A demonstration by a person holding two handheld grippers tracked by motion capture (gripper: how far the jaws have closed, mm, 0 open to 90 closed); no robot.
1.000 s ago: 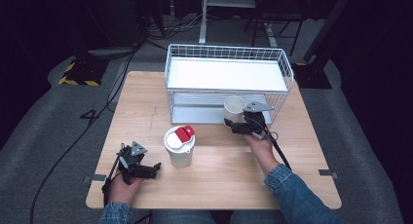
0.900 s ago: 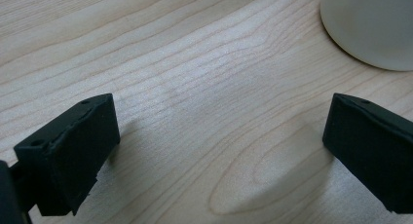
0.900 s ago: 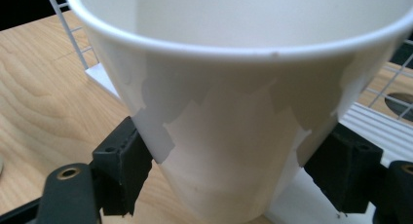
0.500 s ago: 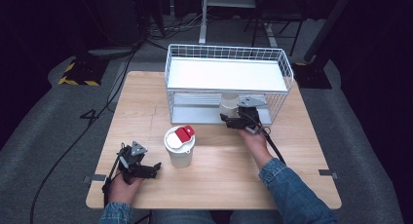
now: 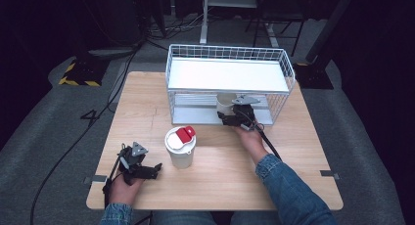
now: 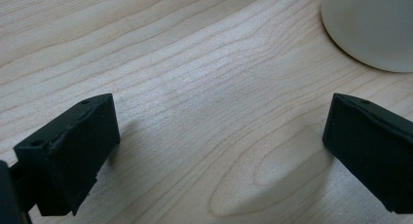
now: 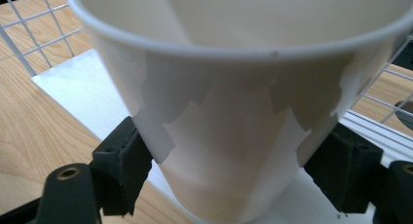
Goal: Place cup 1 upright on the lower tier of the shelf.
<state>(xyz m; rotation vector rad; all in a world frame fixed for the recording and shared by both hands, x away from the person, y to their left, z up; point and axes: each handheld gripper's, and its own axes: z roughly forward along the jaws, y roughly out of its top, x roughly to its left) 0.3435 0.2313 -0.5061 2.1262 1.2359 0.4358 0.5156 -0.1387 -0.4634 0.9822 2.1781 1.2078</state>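
My right gripper (image 5: 226, 113) is shut on a white paper cup (image 5: 225, 102), upright, held at the open front of the white wire rack (image 5: 288, 68), over its lower shelf. In the right gripper view the paper cup (image 7: 234, 117) sits squeezed between both black pads (image 7: 122, 165). A second white cup with a red-tabbed lid (image 5: 180, 146) stands on the wooden table (image 5: 147, 102) near the front middle. My left gripper (image 5: 155, 169) rests low at the front left, open, pointing toward that lidded cup. The left gripper view has bare wood between its jaws and the cup's base (image 6: 375, 29) at the upper right.
The wire rack has a white upper shelf (image 5: 225, 74) and a white lower shelf (image 7: 87, 92). Cables trail from both grippers. Dark floor, cables and a yellow-black striped block (image 5: 77, 74) lie beyond the table's far left.
My right gripper has carried the paper cup leftward and slightly down, farther in under the rack's upper shelf. The left gripper and the lidded cup have stayed put.
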